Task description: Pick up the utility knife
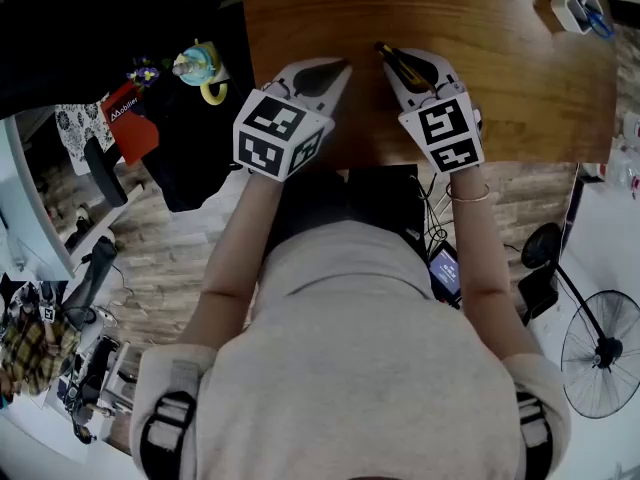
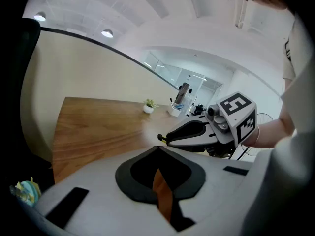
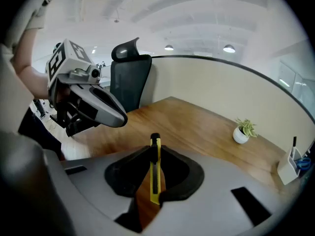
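Observation:
The utility knife (image 1: pixel 393 59) is yellow and black, and it is held lifted above the wooden table (image 1: pixel 520 78). My right gripper (image 1: pixel 402 66) is shut on it. In the right gripper view the knife (image 3: pixel 155 173) stands lengthwise between the black pads, with its dark tip poking out past the right gripper (image 3: pixel 155 149). My left gripper (image 1: pixel 338 68) hovers just left of it, its jaws closed tip to tip with nothing held. The left gripper view shows the left gripper (image 2: pixel 157 149) with only a sliver of table showing behind the tips. It also shows the right gripper (image 2: pixel 170 139) with the knife's tip (image 2: pixel 161 137).
A white pen holder (image 1: pixel 580 8) stands at the table's far right corner, with a small potted plant (image 3: pixel 242 132) near it. A black office chair (image 3: pixel 129 77) stands at the table's left end. A floor fan (image 1: pixel 600 343), cables and clutter lie on the floor by the near edge.

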A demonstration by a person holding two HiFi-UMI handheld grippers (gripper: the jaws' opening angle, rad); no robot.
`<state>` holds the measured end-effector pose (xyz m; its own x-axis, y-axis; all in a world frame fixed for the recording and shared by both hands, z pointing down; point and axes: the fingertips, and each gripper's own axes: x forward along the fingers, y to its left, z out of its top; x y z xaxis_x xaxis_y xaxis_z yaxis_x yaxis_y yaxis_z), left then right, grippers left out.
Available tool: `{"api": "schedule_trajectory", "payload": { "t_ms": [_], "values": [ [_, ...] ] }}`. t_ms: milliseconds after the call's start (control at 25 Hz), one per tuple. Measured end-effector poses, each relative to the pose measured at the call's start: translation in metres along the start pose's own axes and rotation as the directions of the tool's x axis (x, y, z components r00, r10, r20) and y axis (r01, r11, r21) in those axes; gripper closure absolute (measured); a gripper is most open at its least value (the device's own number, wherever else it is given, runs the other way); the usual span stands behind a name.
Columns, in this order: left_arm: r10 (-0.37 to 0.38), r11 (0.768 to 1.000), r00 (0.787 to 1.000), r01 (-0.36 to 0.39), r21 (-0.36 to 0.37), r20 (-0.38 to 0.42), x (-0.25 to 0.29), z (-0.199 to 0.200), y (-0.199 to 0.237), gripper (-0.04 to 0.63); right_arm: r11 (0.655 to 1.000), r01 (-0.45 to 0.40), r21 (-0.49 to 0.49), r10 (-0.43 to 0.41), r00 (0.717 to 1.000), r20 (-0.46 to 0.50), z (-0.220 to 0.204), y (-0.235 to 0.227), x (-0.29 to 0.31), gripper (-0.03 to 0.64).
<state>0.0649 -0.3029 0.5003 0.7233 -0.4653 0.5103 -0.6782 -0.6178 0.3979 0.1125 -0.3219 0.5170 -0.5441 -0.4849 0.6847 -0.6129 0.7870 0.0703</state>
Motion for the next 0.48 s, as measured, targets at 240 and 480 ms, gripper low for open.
{"api": "schedule_trajectory", "payload": {
  "t_ms": [240, 480],
  "values": [
    [-0.038, 0.997, 0.998, 0.036, 0.065, 0.041, -0.014, 0.025, -0.009, 0.583, 0.996, 0.071, 0.06, -0.077, 0.99, 0.121, 0.039, 0.003, -0.026, 0.54],
    [-0.081, 0.99, 0.993, 0.07, 0.124, 0.084, -0.027, 0.052, -0.021, 0.583, 0.984, 0.14, 0.112, -0.163, 0.959, 0.233, 0.075, 0.005, -0.056, 0.54]
  ]
}}
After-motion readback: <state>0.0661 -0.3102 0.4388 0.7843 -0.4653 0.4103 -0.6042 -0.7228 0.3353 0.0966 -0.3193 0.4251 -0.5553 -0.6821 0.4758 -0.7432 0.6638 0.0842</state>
